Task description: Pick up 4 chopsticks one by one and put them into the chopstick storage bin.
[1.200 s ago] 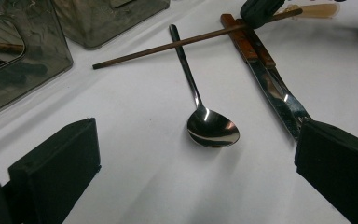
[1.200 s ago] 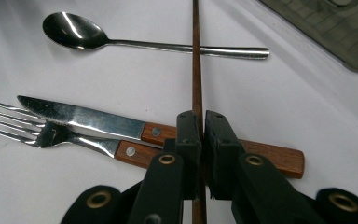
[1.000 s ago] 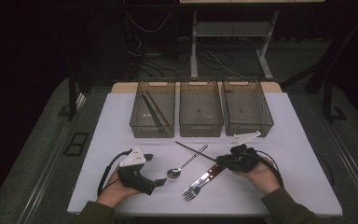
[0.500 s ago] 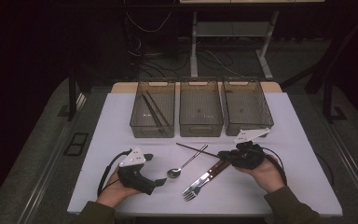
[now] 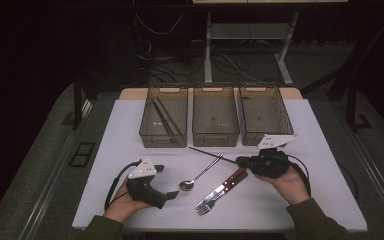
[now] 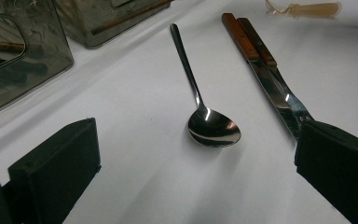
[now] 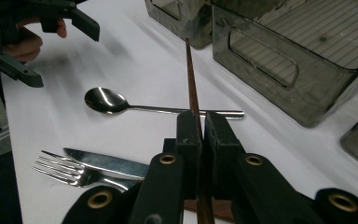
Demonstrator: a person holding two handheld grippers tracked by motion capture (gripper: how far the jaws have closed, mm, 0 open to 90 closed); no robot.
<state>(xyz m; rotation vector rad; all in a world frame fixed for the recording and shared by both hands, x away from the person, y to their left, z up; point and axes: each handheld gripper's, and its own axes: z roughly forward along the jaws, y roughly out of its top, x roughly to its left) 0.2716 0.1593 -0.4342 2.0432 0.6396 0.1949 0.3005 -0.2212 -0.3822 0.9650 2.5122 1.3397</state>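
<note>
Right gripper (image 7: 200, 135) clamped on thin chopstick (image 7: 191, 79); left gripper (image 6: 191, 172) apart near spoon (image 6: 213, 127). Risk: chopstick pivoting, slipping free.

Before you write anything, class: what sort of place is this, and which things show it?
Probably a lab bench set up for cutlery sorting: a white table with three smoky plastic bins, handheld grippers with trailing cables, and bare desk frames with loose wiring behind in the dark.
</note>
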